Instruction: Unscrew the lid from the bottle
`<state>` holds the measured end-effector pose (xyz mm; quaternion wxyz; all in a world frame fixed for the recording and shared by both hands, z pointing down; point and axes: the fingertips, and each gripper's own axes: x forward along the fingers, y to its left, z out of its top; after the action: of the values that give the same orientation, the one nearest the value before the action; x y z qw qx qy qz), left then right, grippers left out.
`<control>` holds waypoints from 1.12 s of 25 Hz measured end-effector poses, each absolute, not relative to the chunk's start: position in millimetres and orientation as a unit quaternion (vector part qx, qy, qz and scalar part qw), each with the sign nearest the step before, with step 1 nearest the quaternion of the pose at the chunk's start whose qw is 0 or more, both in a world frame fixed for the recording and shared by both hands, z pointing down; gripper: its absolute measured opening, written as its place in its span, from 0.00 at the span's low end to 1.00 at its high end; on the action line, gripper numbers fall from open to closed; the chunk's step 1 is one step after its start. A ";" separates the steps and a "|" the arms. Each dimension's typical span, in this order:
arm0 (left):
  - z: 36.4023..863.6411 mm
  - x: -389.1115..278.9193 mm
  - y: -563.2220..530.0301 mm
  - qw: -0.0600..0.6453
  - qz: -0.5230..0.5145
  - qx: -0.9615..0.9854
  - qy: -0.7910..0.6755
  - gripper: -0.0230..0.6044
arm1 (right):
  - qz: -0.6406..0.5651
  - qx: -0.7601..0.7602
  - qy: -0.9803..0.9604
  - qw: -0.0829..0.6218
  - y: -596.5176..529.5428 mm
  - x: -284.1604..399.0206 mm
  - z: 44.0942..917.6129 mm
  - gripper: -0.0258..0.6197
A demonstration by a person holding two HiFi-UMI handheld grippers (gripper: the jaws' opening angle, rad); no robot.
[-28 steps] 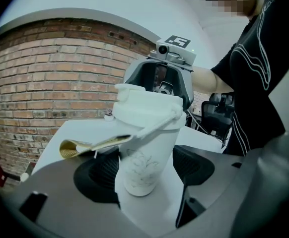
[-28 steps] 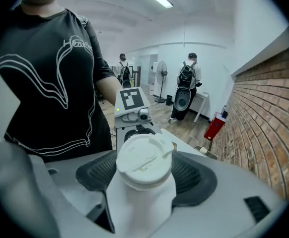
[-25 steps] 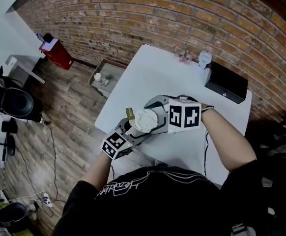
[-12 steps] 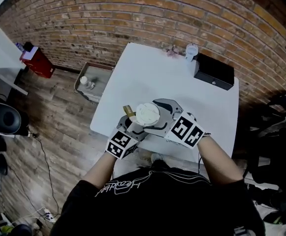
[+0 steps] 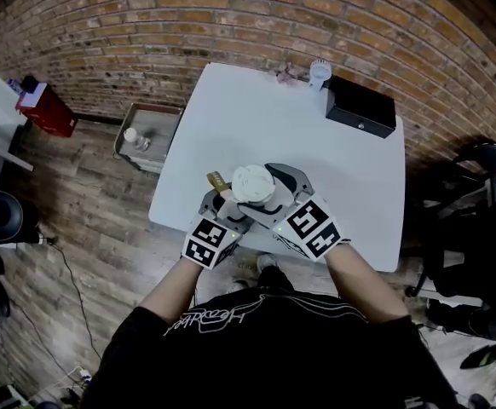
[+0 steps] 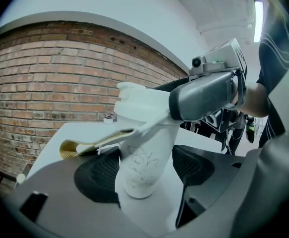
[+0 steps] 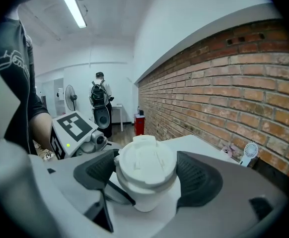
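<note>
**Item: white bottle with lid, held in two grippers over a white table**

- Left gripper: dark ribbed oval pads on grey moulded jaws. They are clamped on the bottle's body, one pad on each side.
- Right gripper: same make. Its jaws have just been closing, and the pads meet the lid's rim on both sides.
- Marker cubes: white with black squares, one on each gripper.
- Bottle: white, smooth and matt. The body tapers toward the base and bears a faint grey line drawing. It leans in the left gripper view. It is held between both grippers above the table's near edge, left of centre.
- Lid: white plastic, round and stepped, with a raised flip tab on top. It sits on the bottle.
- Strap: flat tan band ending in a loop, running out from under the lid.
- Table: plain white rectangular top.
- Black box: flat and oblong, at the table's far right corner.
- Small white fan: just beside the box, with a pink item near it.
- Wall: red-brown brick with pale mortar.
- Floor: dark wood planks.
- Grey tray: on the floor left of the table.
- Red box: against the wall.
- Person with a backpack: standing far off under a strip light.
</note>
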<state>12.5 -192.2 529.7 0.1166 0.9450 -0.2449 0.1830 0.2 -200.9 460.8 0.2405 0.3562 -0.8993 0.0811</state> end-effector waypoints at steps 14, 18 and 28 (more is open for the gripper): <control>529.5 14.4 -191.3 0.119 0.181 0.946 -0.242 0.60 | 0.056 0.280 -0.925 0.252 -197.3 1.5 460.5 0.61; 529.7 14.6 -191.5 0.119 0.183 0.946 -0.238 0.60 | 0.034 0.194 -0.944 0.266 -194.7 1.0 461.6 0.61; 529.3 14.3 -189.4 0.125 0.190 0.945 -0.235 0.60 | -0.045 -0.079 -0.935 0.342 -184.5 0.2 464.7 0.61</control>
<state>14.3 -189.4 529.3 0.1247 0.9450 -0.2353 0.1896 0.2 -184.5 464.7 0.3420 -0.0792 -0.9353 -0.0449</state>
